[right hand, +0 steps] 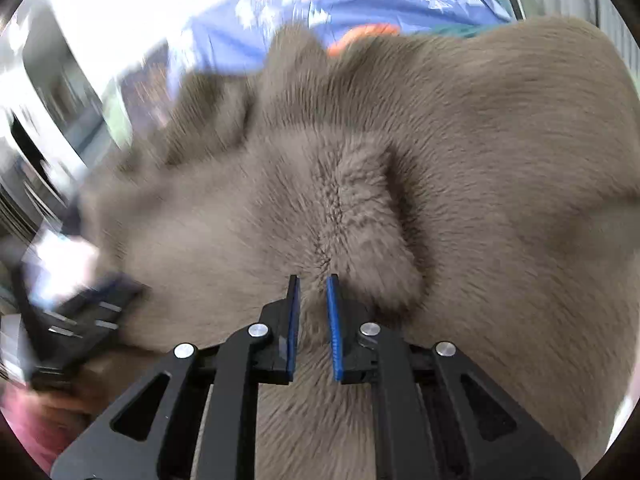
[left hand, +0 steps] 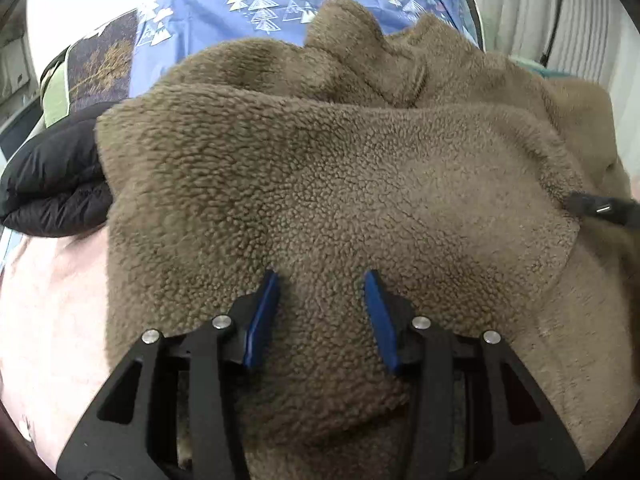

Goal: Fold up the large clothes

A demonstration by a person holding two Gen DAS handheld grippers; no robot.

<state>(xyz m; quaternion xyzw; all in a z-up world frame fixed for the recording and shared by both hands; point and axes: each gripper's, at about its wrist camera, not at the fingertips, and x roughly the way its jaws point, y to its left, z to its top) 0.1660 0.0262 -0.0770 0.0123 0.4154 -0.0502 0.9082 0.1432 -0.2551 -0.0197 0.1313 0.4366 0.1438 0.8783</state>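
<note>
Blue-padded left gripper (left hand: 322, 280) stands parted over the brown fleece garment (left hand: 340, 184), its pads (left hand: 266, 312) not pressing any fold. Right gripper (right hand: 314, 284) is narrowed on a raised ridge of the same fleece, the pile bunched between its pads (right hand: 333, 320); that view is motion-blurred. Garment lies heaped across a bed, covering most of the pink sheet (left hand: 52, 288). Black puffer jacket (left hand: 52, 192) sits just beside its left edge; blue tree-print cover (left hand: 224, 8) lies beyond.
</note>
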